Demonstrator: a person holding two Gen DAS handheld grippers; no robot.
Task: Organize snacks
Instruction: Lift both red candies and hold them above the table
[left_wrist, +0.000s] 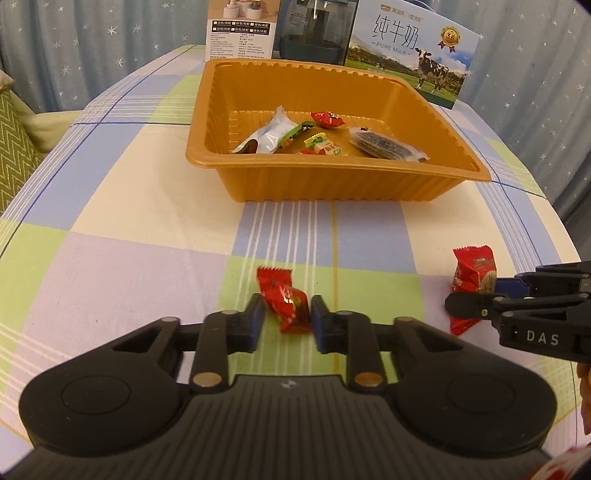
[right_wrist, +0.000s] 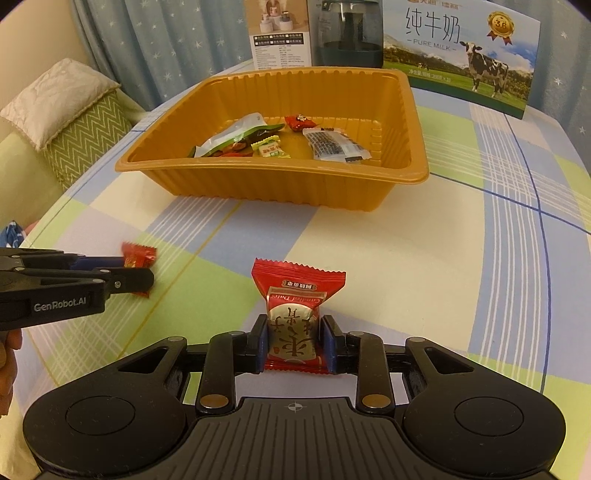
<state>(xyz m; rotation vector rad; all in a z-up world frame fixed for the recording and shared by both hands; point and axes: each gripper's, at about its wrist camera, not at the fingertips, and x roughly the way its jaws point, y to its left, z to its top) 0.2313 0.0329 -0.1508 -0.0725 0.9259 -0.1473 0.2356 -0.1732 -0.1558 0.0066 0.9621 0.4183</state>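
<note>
On the checked tablecloth, near the front edge, lies a small red candy (left_wrist: 284, 295) (right_wrist: 138, 254). My left gripper (left_wrist: 288, 314) (right_wrist: 136, 271) is shut on it, a blue pad against each side. To its right a larger red date packet (right_wrist: 295, 291) (left_wrist: 474, 264) stands upright, and my right gripper (right_wrist: 293, 339) (left_wrist: 476, 295) is shut on its lower half. Farther back sits an orange plastic tray (left_wrist: 332, 168) (right_wrist: 258, 170) with several wrapped snacks inside: a silver-green pouch (left_wrist: 266, 134), a yellow-green candy (left_wrist: 323, 144), a red candy (left_wrist: 327, 119) and a dark clear packet (left_wrist: 388, 146).
Behind the tray stand a pure-milk carton box (left_wrist: 410, 51) (right_wrist: 461, 48), a dark glass jar (left_wrist: 314, 33) and a printed product box (left_wrist: 240, 29). A sofa with a green zigzag cushion (right_wrist: 74, 122) is off the table's left edge. Star-patterned curtains hang behind.
</note>
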